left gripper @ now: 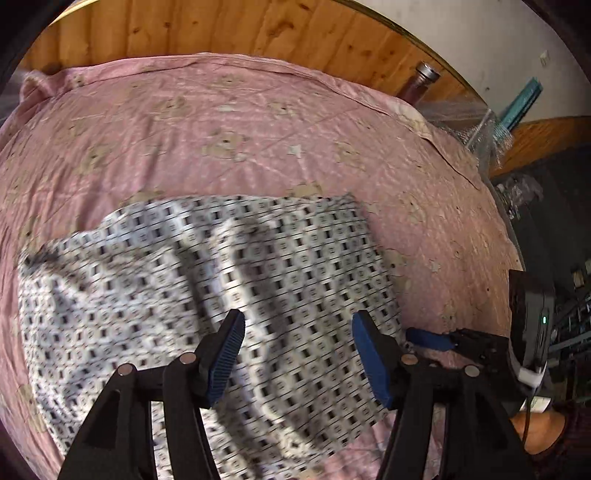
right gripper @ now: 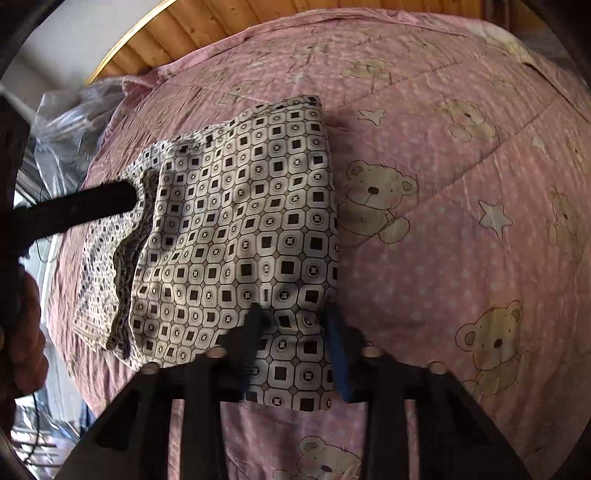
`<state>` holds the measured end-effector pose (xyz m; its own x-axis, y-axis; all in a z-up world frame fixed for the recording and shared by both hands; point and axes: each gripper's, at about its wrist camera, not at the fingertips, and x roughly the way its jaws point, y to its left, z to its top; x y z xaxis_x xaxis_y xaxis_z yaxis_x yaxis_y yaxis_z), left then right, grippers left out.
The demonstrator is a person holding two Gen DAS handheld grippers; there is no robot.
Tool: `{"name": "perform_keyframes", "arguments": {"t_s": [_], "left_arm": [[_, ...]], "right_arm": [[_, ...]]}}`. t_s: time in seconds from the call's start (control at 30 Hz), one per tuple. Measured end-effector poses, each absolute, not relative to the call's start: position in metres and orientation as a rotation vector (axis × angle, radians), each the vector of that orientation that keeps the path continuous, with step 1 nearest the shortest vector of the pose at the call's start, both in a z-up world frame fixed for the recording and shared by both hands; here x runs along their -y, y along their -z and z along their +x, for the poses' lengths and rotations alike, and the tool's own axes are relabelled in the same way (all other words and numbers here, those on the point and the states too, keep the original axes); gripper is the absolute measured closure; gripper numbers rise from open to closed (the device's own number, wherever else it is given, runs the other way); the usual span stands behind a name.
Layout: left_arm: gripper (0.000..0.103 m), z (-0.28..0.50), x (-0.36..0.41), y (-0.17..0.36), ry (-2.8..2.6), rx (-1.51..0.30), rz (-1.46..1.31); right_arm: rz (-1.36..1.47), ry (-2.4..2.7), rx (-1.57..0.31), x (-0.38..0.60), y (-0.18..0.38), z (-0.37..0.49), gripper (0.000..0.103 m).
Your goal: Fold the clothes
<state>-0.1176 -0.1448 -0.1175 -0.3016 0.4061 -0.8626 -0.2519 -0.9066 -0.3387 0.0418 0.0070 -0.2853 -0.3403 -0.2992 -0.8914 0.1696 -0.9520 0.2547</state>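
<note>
Left gripper: your left gripper is spread wide, its blue pads apart above the patterned garment; nothing sits between them, and whether they touch the cloth cannot be told.
Right gripper: your right gripper is partly spread, its fingers straddling the near right corner of the garment; the cloth lies between them, but a firm pinch cannot be told.
Garment: it lies half folded and rumpled on the bed, on the pink teddy-bear quilt, with a darker fold running along its left side in the right wrist view.
Around: a wooden headboard stands behind the quilt; a metal-capped bottle and crinkled clear plastic sit past the bed's far right corner.
In the way: nothing lies on the garment besides your grippers.
</note>
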Motion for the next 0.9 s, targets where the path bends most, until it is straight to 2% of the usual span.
{"name": "perform_keyframes", "arguments": {"t_s": [0.07,0.1,0.2,0.3,0.33,0.37,0.4,0.43,0.47,0.53,0.6,0.63,0.67,0.7,0.87,0.9], "left_arm": [[0.041,-0.137,0.111,0.118,-2.171,0.166,-1.562],[0.041,-0.140,0.098,0.118,-2.141,0.143,-1.576],[0.041,-0.151,0.063,0.119,-2.067,0.053,-1.628],[0.043,-0.157,0.049,0.127,-2.052,-0.074,-1.694],[0.050,-0.158,0.049,0.129,-2.055,-0.112,-1.710],[0.083,-0.159,0.052,0.131,-2.063,-0.148,-1.739],[0.097,-0.160,0.055,0.133,-2.071,-0.179,-1.766],[0.097,-0.160,0.061,0.132,-2.082,-0.164,-1.771],[0.097,-0.160,0.066,0.129,-2.098,-0.156,-1.770],[0.098,-0.159,0.076,0.123,-2.123,-0.118,-1.761],[0.098,-0.157,0.084,0.115,-2.143,-0.072,-1.741],[0.098,-0.156,0.089,0.112,-2.148,-0.045,-1.726],[0.098,-0.156,0.095,0.109,-2.152,-0.018,-1.711],[0.098,-0.154,0.102,0.104,-2.151,0.011,-1.696],[0.098,-0.136,0.182,0.055,-2.188,0.195,-1.565],[0.098,-0.131,0.207,0.046,-2.205,0.236,-1.546]], "right_arm": [[1.479,2.404,-0.018,0.022,0.283,0.047,0.092],[1.412,2.415,-0.052,0.034,0.280,0.050,0.092],[1.259,2.418,-0.095,0.068,0.285,0.057,0.092],[1.209,2.389,-0.077,0.094,0.316,0.055,0.092],[1.214,2.385,-0.063,0.100,0.331,0.053,0.092],[1.223,2.382,-0.046,0.105,0.348,0.050,0.089],[1.228,2.384,-0.023,0.107,0.361,0.048,0.084],[1.231,2.390,0.004,0.110,0.373,0.047,0.077],[1.235,2.396,0.032,0.113,0.385,0.045,0.064],[1.256,2.385,0.049,0.127,0.407,0.042,0.052],[1.290,2.357,0.023,0.150,0.432,0.037,0.052],[1.314,2.345,0.005,0.161,0.441,0.033,0.055],[1.324,2.343,-0.001,0.173,0.449,0.031,0.079],[1.329,2.345,-0.001,0.185,0.456,0.030,0.088],[1.146,2.351,-0.133,0.269,0.400,0.035,0.092],[1.132,2.327,-0.172,0.295,0.402,0.033,0.092]]}}
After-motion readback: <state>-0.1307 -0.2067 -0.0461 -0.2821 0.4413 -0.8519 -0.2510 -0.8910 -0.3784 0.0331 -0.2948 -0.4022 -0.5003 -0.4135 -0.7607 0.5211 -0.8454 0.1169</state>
